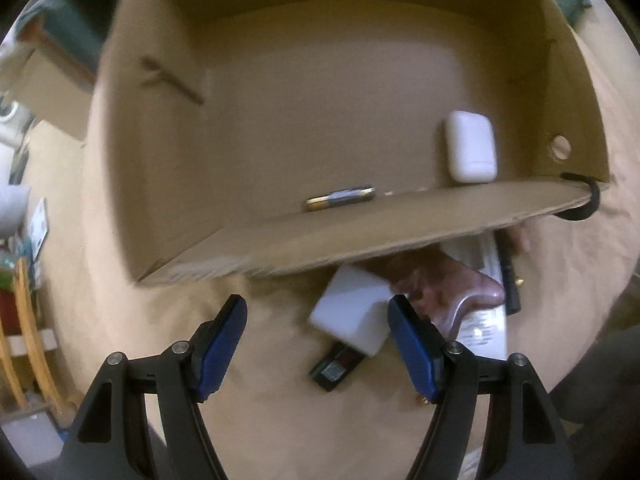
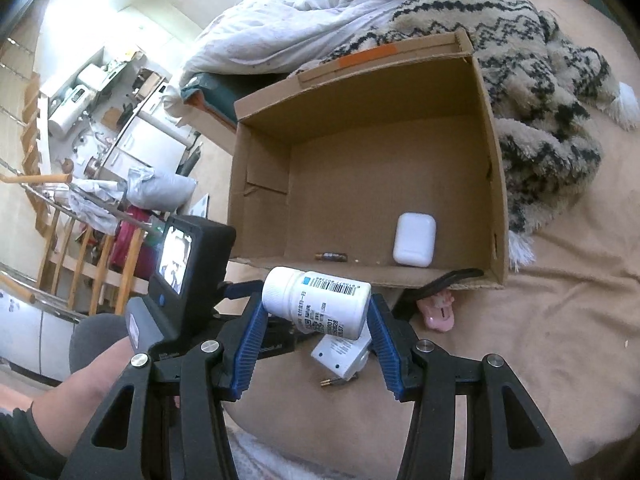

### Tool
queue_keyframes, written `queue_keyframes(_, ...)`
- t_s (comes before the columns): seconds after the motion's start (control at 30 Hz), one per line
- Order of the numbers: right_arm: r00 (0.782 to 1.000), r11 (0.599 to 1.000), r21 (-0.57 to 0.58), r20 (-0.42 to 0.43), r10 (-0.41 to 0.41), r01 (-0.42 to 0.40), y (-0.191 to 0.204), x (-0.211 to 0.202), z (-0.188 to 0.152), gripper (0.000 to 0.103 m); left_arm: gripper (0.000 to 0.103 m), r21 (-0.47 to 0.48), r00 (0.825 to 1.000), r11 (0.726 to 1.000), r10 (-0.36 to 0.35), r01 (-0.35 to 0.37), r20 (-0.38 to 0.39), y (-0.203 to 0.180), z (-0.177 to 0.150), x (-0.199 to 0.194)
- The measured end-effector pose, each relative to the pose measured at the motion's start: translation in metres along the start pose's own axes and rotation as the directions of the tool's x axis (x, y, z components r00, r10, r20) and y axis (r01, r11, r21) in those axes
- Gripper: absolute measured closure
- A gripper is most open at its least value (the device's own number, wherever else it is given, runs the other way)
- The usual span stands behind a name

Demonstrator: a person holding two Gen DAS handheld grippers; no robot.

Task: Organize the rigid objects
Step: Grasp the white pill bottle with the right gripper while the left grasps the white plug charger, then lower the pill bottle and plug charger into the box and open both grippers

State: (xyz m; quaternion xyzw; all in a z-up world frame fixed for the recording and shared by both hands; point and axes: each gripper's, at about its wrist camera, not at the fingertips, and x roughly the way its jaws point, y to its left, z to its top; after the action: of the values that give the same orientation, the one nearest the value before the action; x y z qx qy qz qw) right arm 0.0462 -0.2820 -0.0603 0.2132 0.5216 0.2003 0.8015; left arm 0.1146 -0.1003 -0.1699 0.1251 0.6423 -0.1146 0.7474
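An open cardboard box [image 2: 360, 92] sits on the beige bed. A white earbud case [image 2: 414, 240] [image 1: 470, 146] and a small battery [image 2: 332, 256] [image 1: 340, 199] lie inside it. My right gripper [image 2: 318, 320] is shut on a white pill bottle [image 2: 316, 304], held sideways just in front of the box. Under it a white adapter [image 2: 340, 358] [image 1: 352, 314] lies on the sheet. My left gripper [image 1: 318, 344] points straight down and is open above the adapter and a small black device [image 1: 336, 370]. Its fingers [image 1: 224, 344] touch nothing.
A pink object [image 2: 438, 314] and a black strap [image 2: 444, 280] lie at the box's front right corner. A patterned fleece blanket [image 2: 540, 100] and a white duvet [image 2: 320, 8] lie behind the box. The bed's left edge meets a wooden railing [image 2: 80, 272]. A forearm [image 2: 92, 380] is at lower left.
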Motion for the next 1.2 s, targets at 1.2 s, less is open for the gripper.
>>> queue_keyframes(1.2, 0.997, 0.997, -0.022, -0.007, -0.074, 0.074, 0.003, 0.008, -0.001, 0.049, 0.065, -0.071, 0.989, 0.995, 0.08, -0.071, 0.126, 0.014, -0.058, -0.082)
